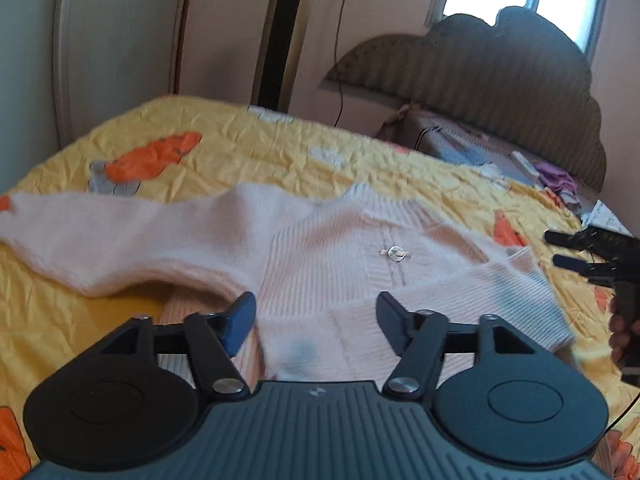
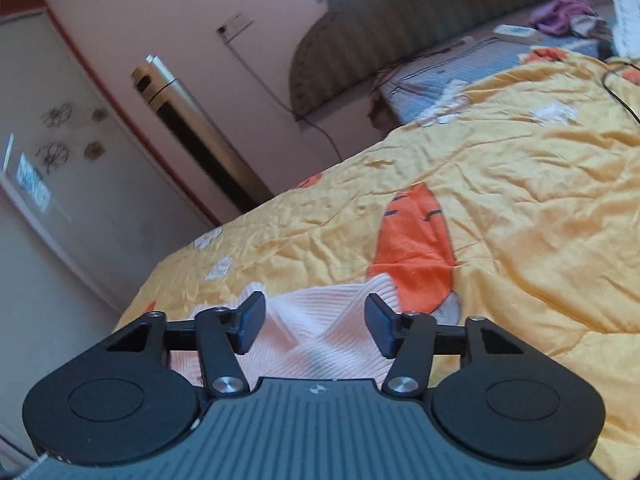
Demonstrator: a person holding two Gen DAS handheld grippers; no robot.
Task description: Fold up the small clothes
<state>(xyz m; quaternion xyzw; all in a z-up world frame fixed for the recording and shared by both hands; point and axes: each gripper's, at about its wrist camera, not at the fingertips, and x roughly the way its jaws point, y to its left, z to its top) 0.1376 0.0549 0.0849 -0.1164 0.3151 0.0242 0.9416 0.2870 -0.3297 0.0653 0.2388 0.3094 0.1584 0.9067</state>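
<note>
Pale pink knitted cardigan (image 1: 320, 264), ribbed body, lying flat on the yellow carrot-print bedspread (image 1: 248, 140). One clear round button (image 1: 395, 252) on the centre placket. Left sleeve (image 1: 112, 236) extended outward to the left, fluffy in texture. Right sleeve (image 1: 472, 304) folded across the near part of the body, ribbed cuff toward the right. Faint grey-blue marks on the folded sleeve. Neckline at the far edge. In the right wrist view a folded ribbed corner (image 2: 320, 320) overlaps an orange carrot print
</note>
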